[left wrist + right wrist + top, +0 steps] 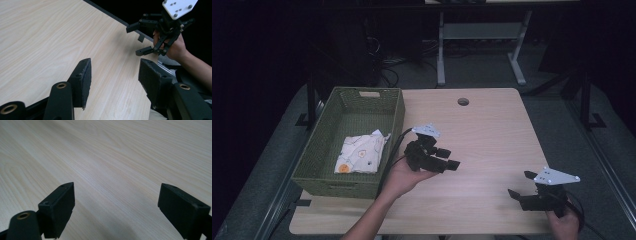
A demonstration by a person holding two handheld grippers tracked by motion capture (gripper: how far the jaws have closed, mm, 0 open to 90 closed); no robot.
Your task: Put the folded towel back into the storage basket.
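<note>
Two hand-held grippers, both empty. Left hand-held gripper (451, 159) sits center frame in the high view, just right of the green woven basket (319, 150), jaws apart with nothing between them; the left gripper view shows bare wood between its pads (83, 75). Right hand-held gripper (523, 186) is lower right of the high view, near the front edge of the tabletop (492, 130), jaws wide apart; the right gripper view shows plain wood grain between them.

Nearest thing to work on is the folded patterned cloth (359, 154), lying flat in the near end of the basket, left of center in the high view, well apart from the right hand-held gripper and near the left one but behind the basket wall.

Risks, as I judge them:
- Basket wall stands between the left hand-held gripper and the cloth; a low sideways reach would likely knock or shove the basket.
- Cloth is thin and flat on the basket floor, so a pinch may catch one layer and unfold it, or snag the weave.
- Left cable (393, 147) trails by the basket's right rim and could hook on it.
- Right hand-held gripper is close to the tabletop's front edge and could clip it if dropped.
</note>
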